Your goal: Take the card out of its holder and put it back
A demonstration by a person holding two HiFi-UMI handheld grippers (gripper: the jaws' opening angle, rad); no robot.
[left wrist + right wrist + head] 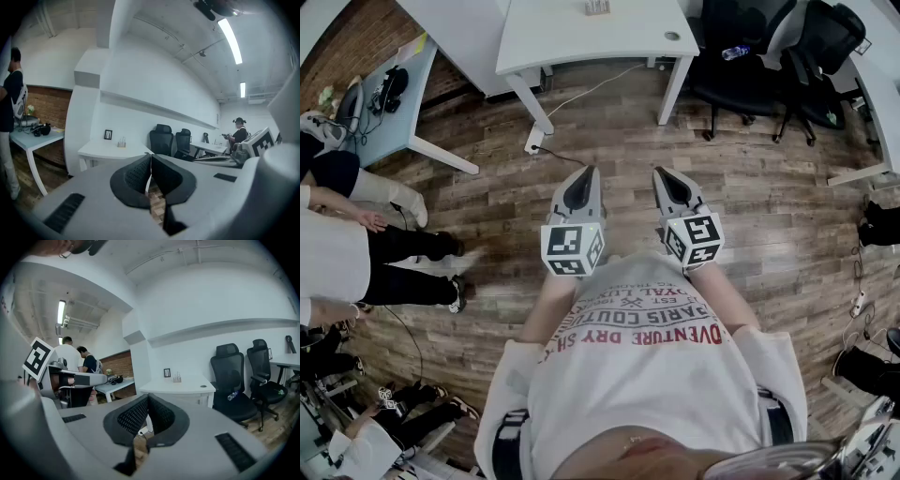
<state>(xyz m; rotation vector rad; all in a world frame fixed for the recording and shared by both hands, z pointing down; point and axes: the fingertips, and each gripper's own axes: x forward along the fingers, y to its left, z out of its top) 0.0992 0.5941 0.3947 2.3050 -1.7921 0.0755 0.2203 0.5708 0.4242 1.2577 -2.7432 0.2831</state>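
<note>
Left gripper [588, 172] and right gripper [660, 173] are closed on nothing; the card, unseen here, is likely thin, light and best pinched by its edge.

- Left gripper [586, 173]: grey shell, black ribbed pads [135, 177], white cube [573, 249] with black square markers.
- Right gripper [665, 175]: same build.
- Shirt [647, 375]: white, red and dark lettering.

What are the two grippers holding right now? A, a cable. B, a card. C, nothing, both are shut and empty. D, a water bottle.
C: in their own views, the left gripper and the right gripper each show jaws pressed together with nothing between them.
</note>
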